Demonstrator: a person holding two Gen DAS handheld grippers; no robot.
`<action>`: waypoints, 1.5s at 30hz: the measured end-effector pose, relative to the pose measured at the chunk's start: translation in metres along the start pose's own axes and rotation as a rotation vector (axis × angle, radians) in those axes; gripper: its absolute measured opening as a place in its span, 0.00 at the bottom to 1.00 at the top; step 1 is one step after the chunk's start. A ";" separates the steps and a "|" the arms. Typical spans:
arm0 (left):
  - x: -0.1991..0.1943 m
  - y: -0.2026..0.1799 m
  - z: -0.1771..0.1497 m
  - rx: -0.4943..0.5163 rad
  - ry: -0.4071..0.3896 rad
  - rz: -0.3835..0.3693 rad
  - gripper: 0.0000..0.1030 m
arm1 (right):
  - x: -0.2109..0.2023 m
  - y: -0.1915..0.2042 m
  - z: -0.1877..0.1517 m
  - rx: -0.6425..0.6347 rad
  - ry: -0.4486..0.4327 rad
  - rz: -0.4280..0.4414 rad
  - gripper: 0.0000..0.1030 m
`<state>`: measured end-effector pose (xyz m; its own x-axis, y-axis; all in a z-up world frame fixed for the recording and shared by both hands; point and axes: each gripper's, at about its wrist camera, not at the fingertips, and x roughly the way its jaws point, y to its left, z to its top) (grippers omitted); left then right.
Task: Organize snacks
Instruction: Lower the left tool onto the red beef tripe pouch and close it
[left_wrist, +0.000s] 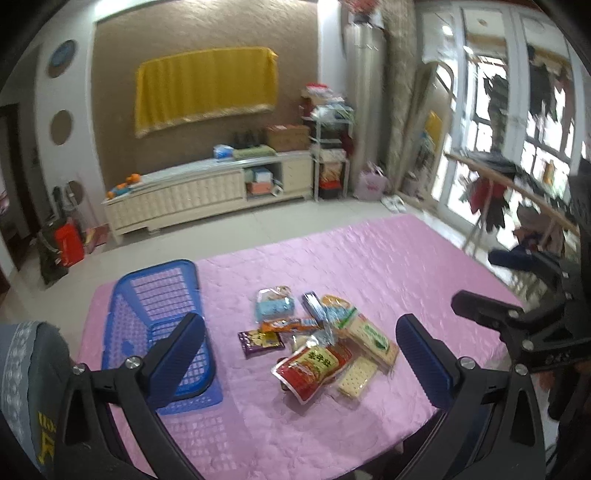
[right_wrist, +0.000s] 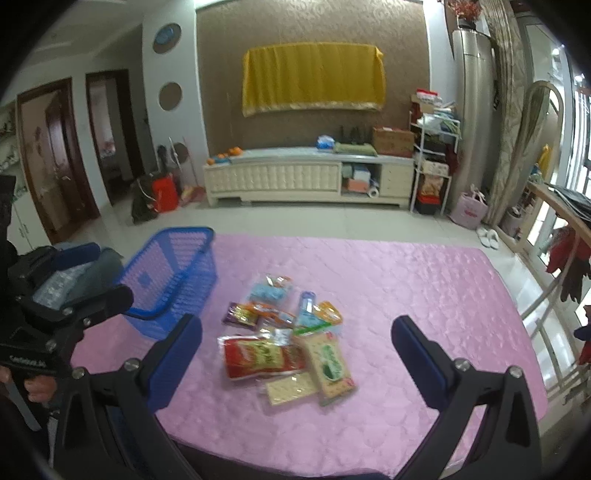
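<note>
Snack packets (left_wrist: 317, 343), roughly nine in a loose overlapping pile, lie mid-table on the pink quilted cloth (right_wrist: 424, 288): one red pouch (right_wrist: 258, 356), two cracker packs, one purple sachet (left_wrist: 259, 341). One empty blue plastic lattice basket (left_wrist: 155, 314) stands just left. Bare cloth surrounds the pile. Left gripper (left_wrist: 301, 354) and right gripper (right_wrist: 297, 354) hover, jaws spread wide, empty.
</note>
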<state>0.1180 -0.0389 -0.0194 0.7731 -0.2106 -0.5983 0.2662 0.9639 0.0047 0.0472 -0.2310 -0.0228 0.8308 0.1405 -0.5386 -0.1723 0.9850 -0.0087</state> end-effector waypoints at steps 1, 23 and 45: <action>0.008 -0.002 0.000 0.016 0.018 -0.011 0.99 | 0.005 -0.003 -0.002 0.000 0.013 -0.010 1.00; 0.144 -0.026 -0.042 0.312 0.283 -0.159 0.98 | 0.114 -0.039 -0.044 0.002 0.200 0.069 1.00; 0.216 -0.045 -0.081 0.555 0.518 -0.190 0.49 | 0.167 -0.063 -0.089 0.082 0.312 0.115 1.00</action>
<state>0.2261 -0.1145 -0.2136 0.3549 -0.1297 -0.9259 0.7216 0.6677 0.1831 0.1494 -0.2788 -0.1874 0.6042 0.2259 -0.7641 -0.2012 0.9712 0.1280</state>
